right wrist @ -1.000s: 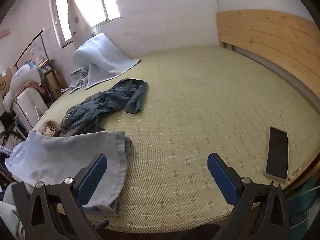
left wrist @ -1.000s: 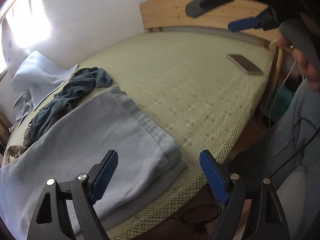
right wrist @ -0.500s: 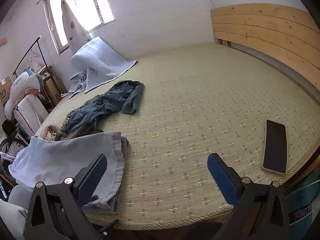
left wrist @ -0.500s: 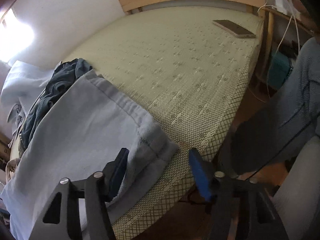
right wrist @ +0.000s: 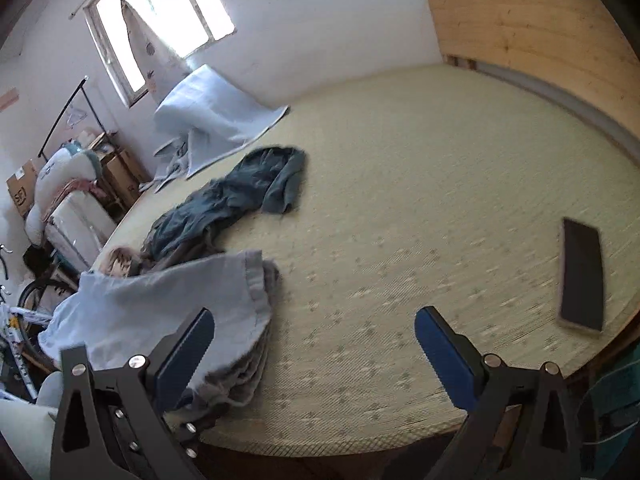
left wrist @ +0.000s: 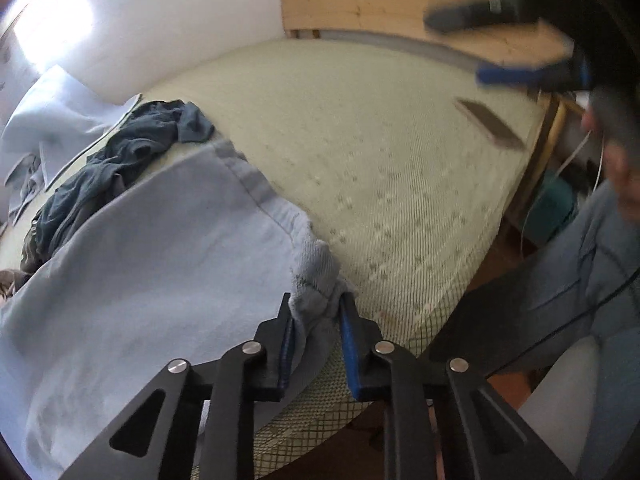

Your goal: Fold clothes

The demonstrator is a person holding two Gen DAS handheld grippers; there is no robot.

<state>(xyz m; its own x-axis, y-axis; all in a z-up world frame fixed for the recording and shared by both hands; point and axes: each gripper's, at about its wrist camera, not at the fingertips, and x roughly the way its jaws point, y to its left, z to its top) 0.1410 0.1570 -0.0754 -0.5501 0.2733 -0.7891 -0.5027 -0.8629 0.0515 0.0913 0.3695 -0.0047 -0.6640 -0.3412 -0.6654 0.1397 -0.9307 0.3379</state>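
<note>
A light blue garment (left wrist: 152,264) lies on the near left part of the bed and hangs over its edge. It also shows in the right wrist view (right wrist: 168,308). My left gripper (left wrist: 316,312) is shut on the garment's near corner, and the cloth bunches between the blue pads. My right gripper (right wrist: 314,334) is open and empty above the bed, right of the garment. It also shows blurred at the top right of the left wrist view (left wrist: 492,48).
A crumpled dark blue garment (right wrist: 240,200) lies behind the light blue one. A pale blue sheet (right wrist: 216,116) leans on the wall. A phone (right wrist: 580,276) lies near the bed's right edge. A wooden headboard (right wrist: 528,36) stands behind. Clutter and a bicycle wheel (right wrist: 36,292) stand left.
My left gripper has closed on the corner of the light blue garment and lifted it slightly. My right gripper stays open and has shifted a little.
</note>
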